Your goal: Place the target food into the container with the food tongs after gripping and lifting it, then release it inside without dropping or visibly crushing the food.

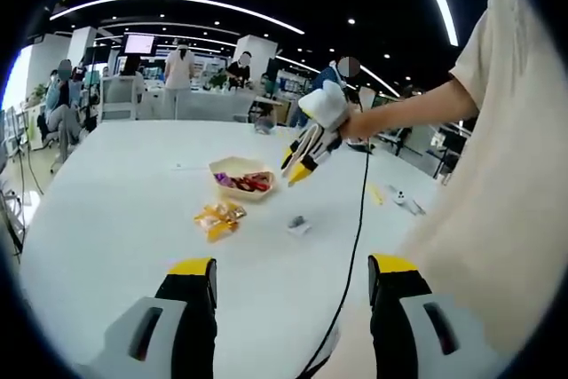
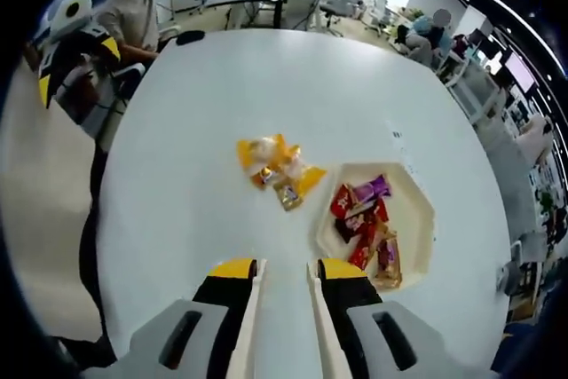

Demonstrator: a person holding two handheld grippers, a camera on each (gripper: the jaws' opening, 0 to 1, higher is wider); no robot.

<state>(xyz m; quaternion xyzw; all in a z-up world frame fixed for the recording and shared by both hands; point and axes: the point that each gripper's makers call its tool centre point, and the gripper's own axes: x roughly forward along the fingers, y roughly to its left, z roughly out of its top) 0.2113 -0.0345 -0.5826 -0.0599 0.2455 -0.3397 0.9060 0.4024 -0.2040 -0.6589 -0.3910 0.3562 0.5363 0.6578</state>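
snacks: small heap of yellow-wrapped snacks (image 2: 277, 166) on the white counter (image 2: 222, 95), just beside the tray, not in it. None lifted.
tray: shallow cream tray (image 2: 417, 219) on the counter, already holding red and purple wrapped pieces (image 2: 364, 219).
right tool: right tool (image 2: 282, 271) hangs above the counter, aimed between heap and tray; tips close together with a narrow gap, pinching nothing.
left tool: left tool (image 1: 291, 272) spread wide, empty, held back near the counter's edge, well apart from the snacks.
tongs: can't pick out any food tongs; the tools look like the only grippers in play.
step: my read is approach, before the grasp.
next move: likely spread the right tool a bit, drop onto one wrapper at the heap's near edge, close lightly, lift, shift over the tray, let go low.
other: small grey packet (image 1: 299, 225) lying near the heap; people and desks beyond the counter.
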